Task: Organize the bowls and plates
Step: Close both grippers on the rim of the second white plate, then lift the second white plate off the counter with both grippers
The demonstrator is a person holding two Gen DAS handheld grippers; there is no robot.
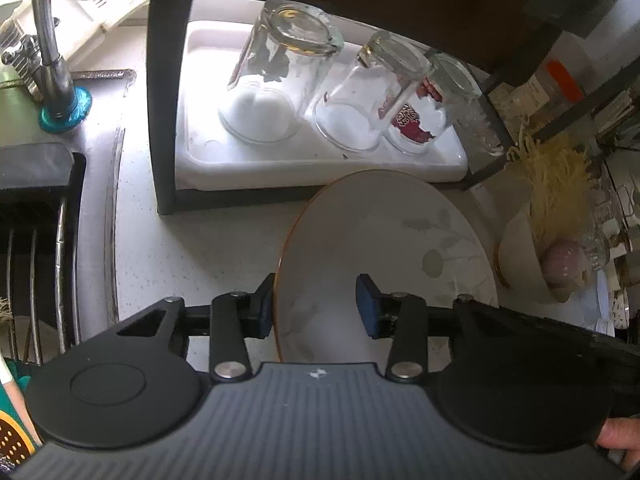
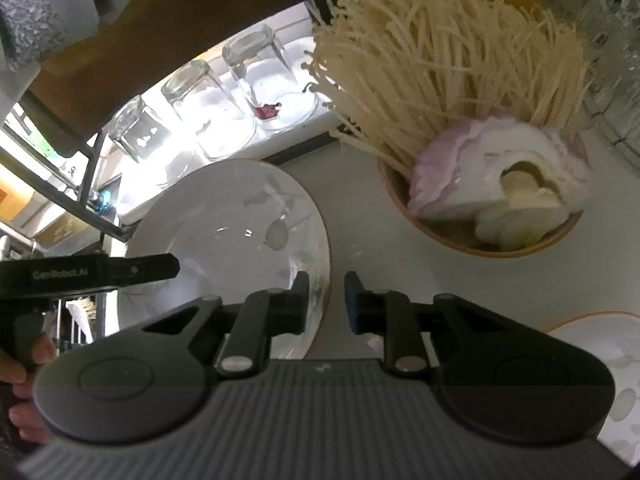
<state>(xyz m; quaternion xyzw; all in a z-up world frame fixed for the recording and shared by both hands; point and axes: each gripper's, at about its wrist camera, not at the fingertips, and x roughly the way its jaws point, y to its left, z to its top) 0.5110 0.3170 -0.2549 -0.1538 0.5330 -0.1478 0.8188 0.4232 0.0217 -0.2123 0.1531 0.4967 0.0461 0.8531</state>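
Note:
A white deep plate [image 1: 380, 240] with an orange rim and a faint leaf pattern lies on the pale counter in front of the rack. My left gripper [image 1: 316, 306] straddles its left rim. One pad sits against the outside of the edge, while the other hangs over the inside, with a wide gap left. In the right wrist view the same plate [image 2: 224, 220] has its right rim between the jaws of my right gripper [image 2: 326, 300], which are closed narrowly on it. The left gripper's body [image 2: 100, 272] shows at the plate's far side.
A bowl [image 2: 492, 248] of enoki mushrooms and cut onion stands right of the plate. Another white plate [image 2: 600, 340] lies at the lower right. Upturned glasses stand on a white tray [image 1: 320, 168] under a black rack [image 1: 164, 120]. A faucet [image 1: 48, 40] and sink [image 1: 40, 240] are on the left.

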